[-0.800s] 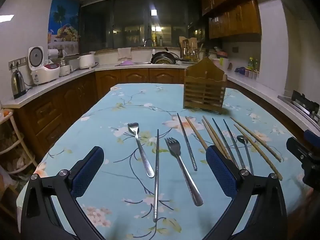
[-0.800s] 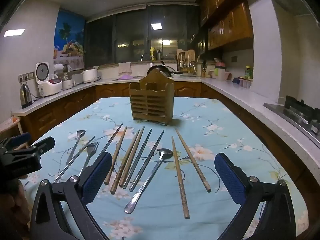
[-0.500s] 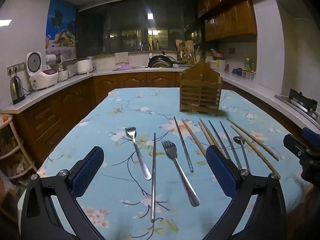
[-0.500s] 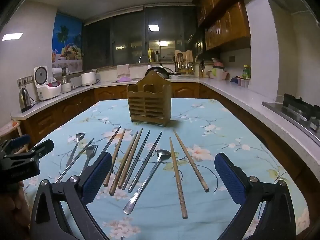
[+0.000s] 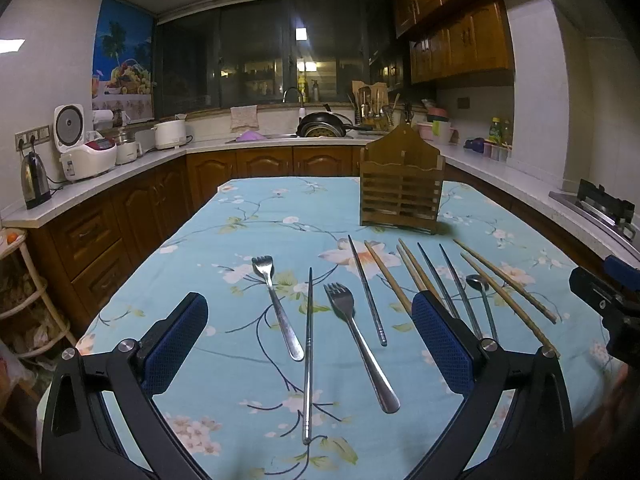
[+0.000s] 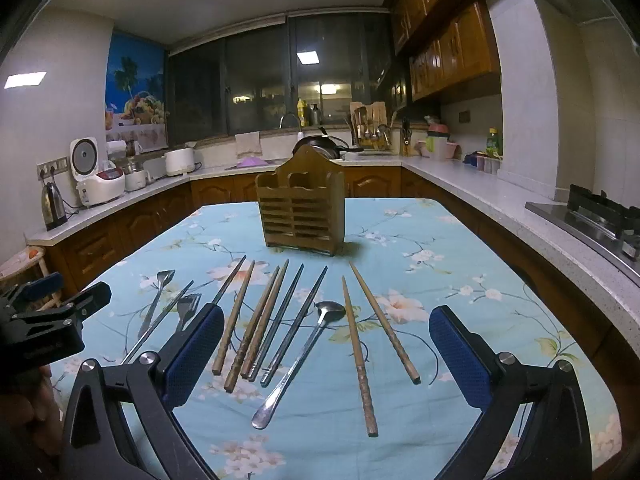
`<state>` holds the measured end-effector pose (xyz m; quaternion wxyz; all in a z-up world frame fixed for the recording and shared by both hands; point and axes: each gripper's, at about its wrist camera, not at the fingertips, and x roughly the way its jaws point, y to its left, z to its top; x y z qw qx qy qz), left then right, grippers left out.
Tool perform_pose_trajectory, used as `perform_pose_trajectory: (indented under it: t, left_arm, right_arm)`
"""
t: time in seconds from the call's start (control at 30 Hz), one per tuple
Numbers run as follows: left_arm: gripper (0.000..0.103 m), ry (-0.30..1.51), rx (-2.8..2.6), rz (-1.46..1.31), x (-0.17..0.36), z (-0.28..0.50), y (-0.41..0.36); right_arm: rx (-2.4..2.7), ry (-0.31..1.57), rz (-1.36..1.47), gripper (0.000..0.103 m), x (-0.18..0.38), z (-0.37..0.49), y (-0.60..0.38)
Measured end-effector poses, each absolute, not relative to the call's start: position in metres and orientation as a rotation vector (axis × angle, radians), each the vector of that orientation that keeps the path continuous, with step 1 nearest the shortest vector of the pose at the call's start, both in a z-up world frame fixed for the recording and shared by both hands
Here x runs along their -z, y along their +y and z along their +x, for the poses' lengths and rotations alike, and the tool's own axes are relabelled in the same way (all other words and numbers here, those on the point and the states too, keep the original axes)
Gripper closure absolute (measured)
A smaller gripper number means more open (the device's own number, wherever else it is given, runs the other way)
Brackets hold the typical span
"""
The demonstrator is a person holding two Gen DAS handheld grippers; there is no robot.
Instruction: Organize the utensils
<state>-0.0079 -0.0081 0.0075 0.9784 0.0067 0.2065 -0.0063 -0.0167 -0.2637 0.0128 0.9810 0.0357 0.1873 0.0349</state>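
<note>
The wooden utensil holder (image 6: 301, 207) stands upright well ahead of my right gripper (image 6: 326, 352), compartments facing me, presumably so pieces drop in from above. Chopsticks (image 6: 256, 320), wooden and metal, and a spoon (image 6: 304, 338) lie in a fan between and ahead of its jaws, handles toward me, easy to reach. Two forks (image 5: 356, 336) lie between my left gripper's (image 5: 310, 344) jaws. Both grippers stand fully spread, holding nothing. No legible writing anywhere.
</note>
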Motion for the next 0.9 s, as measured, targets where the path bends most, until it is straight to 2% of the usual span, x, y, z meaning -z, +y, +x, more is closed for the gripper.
perform_pose_trajectory:
  t: [0.9]
  left_arm:
    - [0.0, 0.409, 0.018, 0.013, -0.0115, -0.01, -0.0103]
  right_arm:
    - [-0.094, 0.381, 0.08, 0.0, -0.0148, -0.0139, -0.2589]
